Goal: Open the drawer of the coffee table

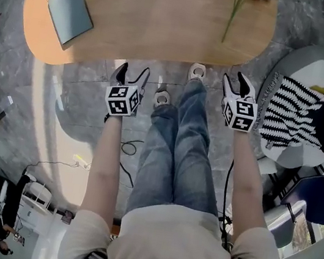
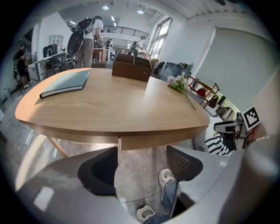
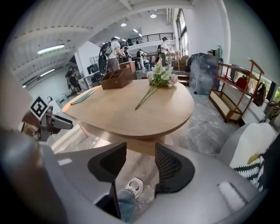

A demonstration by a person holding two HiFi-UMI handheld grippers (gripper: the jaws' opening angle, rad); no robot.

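Here: drawer (image 2: pixel 157 141) shut in coffee table (image 2: pixel 109 109); wooden box (image 2: pixel 131 70) atop

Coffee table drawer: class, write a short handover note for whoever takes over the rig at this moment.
Left gripper: open, empty, short of the table.
Right gripper: open, empty, likewise.
Drawer: under the table's near edge, looks shut, untouched.
Done: nothing yet.
Left: reach the drawer front, grip it, pull it open.

Oval light-wood coffee table (image 1: pixel 161 26), drawer (image 2: pixel 159 141) shut, wooden front flush under the near edge
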